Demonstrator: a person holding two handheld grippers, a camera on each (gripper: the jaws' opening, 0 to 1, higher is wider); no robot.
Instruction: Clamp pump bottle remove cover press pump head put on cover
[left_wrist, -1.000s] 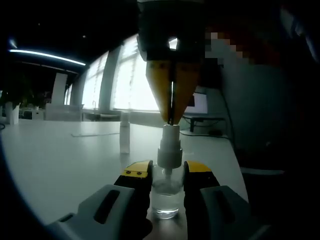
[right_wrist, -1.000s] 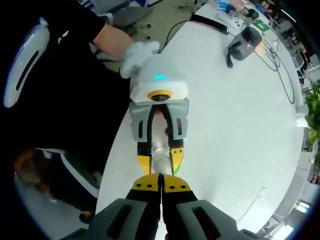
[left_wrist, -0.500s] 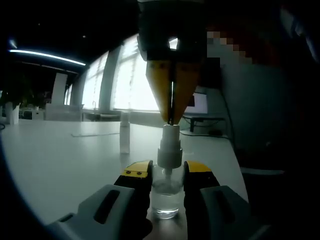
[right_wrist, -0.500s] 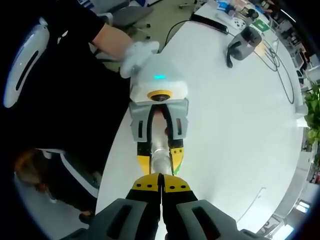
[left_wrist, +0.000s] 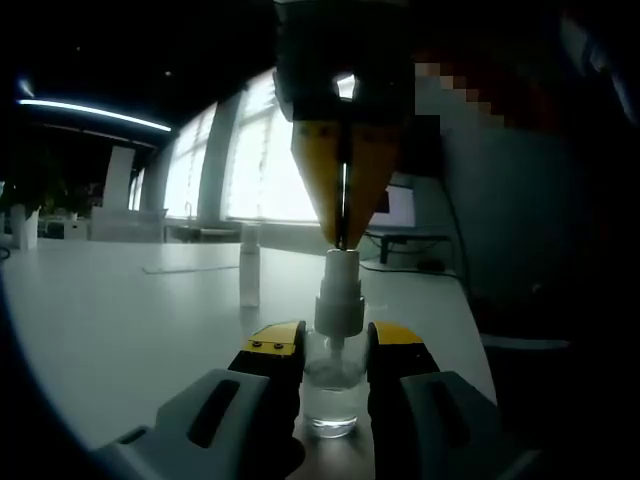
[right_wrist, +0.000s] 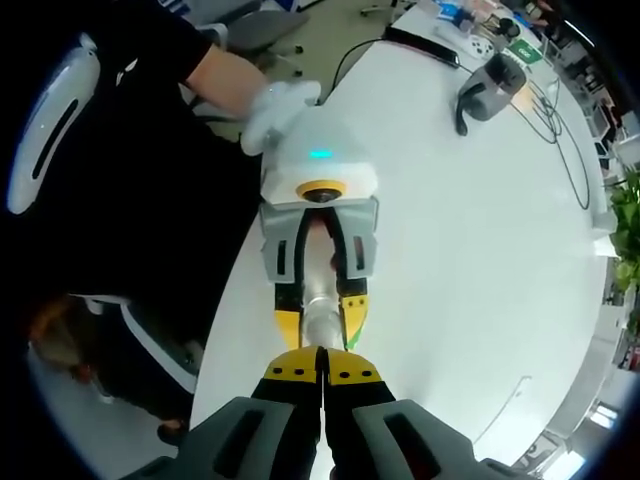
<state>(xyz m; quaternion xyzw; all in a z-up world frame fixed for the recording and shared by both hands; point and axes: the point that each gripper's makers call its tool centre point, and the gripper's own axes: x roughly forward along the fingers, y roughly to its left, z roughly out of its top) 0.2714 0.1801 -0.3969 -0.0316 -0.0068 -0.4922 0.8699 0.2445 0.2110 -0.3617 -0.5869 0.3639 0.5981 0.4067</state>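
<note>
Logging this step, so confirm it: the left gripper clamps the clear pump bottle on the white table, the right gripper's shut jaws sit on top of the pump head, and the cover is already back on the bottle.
One detail is wrong: the cover is not on the pump bottle. The left gripper view shows it standing apart on the table, with the pump head bare under the right gripper. The left gripper does clamp the bottle.

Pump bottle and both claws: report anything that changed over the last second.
Nothing visibly changed. The left claw stays clamped on the pump bottle, and the right claw stays shut, tips on the pump head. The cover stands on the table as before.
</note>
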